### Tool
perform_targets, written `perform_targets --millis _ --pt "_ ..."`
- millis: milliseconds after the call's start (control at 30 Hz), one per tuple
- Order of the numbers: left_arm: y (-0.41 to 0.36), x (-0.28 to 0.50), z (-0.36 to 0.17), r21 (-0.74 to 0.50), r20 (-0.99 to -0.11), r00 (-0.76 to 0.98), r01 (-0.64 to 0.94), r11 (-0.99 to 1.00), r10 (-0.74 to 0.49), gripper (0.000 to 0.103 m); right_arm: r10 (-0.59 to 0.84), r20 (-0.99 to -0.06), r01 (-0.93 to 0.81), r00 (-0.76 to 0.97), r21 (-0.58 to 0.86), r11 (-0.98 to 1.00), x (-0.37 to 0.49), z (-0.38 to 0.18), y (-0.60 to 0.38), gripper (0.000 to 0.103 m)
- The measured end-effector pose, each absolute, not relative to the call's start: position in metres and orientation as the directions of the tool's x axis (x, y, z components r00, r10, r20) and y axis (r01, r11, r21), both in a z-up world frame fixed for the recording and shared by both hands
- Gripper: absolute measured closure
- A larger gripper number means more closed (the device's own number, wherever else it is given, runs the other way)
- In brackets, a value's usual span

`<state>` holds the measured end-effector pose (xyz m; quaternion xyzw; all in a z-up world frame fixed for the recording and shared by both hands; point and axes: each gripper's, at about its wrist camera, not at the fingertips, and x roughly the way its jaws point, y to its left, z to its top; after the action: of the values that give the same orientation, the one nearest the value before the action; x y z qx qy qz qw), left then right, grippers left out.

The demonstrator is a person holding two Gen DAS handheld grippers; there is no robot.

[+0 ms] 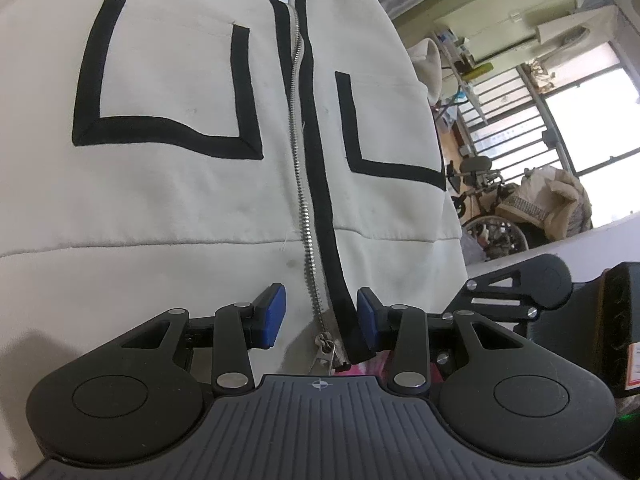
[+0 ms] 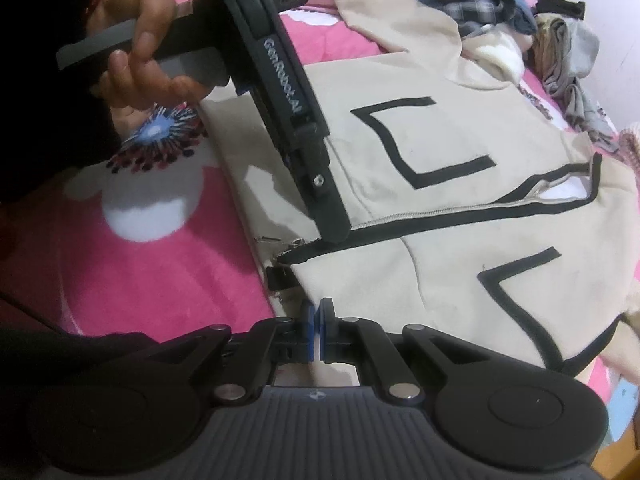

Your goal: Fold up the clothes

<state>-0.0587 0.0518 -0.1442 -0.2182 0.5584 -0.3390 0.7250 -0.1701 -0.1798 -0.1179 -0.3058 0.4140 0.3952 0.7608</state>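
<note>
Cream zip-up jacket (image 1: 168, 208) laid flat on a pink patterned blanket (image 2: 152, 280), both grippers at its hem.

The step in hand looks like taking hold of the bottom edge for a first fold; the left gripper (image 1: 321, 316) has its blue pads part-way apart, straddling the zipper (image 1: 298, 120) and its black trim near the hem without pressing on them; the right gripper (image 2: 316, 330) is fully closed at the hem's edge, though whether cloth is actually pinched between the pads cannot be told from this view; next, the left one likely needs to close on the hem, then both lift together and carry it toward the collar; no containers are visible, only a heap of other clothes (image 2: 500, 8) beyond the jacket.
</note>
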Motion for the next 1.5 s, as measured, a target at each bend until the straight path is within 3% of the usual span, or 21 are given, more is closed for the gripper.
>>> perform_targets --millis 400,633,800,1067,1167,1300,1433,1500 --pt "0.071 -0.047 -0.14 -0.703 -0.649 0.202 0.211 0.679 -0.734 0.065 0.389 -0.862 -0.844 0.325 -0.078 0.531 -0.164 -0.111 -0.184 0.102" --pt "0.067 -0.047 -0.134 -0.677 -0.652 0.219 0.265 0.687 -0.726 0.065 0.414 -0.857 -0.859 0.306 -0.06 0.509 -0.163 -0.108 -0.178 0.102" --pt "0.042 -0.061 -0.122 -0.542 -0.694 0.239 0.449 0.711 -0.68 0.065 0.368 -0.891 -0.882 0.266 -0.071 0.466 -0.17 -0.133 -0.175 0.102" --pt "0.003 -0.088 -0.126 -0.211 -0.78 0.313 0.685 0.698 -0.542 0.064 0.366 -0.894 -0.858 0.259 -0.039 0.512 -0.165 -0.135 -0.175 0.099" --pt "0.004 -0.088 -0.127 -0.204 -0.781 0.311 0.693 0.692 -0.542 0.064 0.383 -0.898 -0.829 0.216 0.038 0.557 -0.154 -0.126 -0.181 0.091" --pt "0.006 -0.087 -0.129 -0.21 -0.781 0.303 0.696 0.686 -0.546 0.064 0.495 -0.851 -0.783 0.175 0.185 0.594 -0.123 -0.096 -0.208 0.088" --pt "0.008 -0.085 -0.132 -0.218 -0.775 0.299 0.7 0.68 -0.556 0.064 0.56 -0.771 -0.66 0.304 0.254 0.707 -0.059 -0.065 -0.238 0.087" --pt "0.008 -0.085 -0.133 -0.222 -0.773 0.297 0.702 0.676 -0.561 0.064 0.528 -0.746 -0.578 0.406 0.238 0.781 -0.019 -0.059 -0.245 0.083"
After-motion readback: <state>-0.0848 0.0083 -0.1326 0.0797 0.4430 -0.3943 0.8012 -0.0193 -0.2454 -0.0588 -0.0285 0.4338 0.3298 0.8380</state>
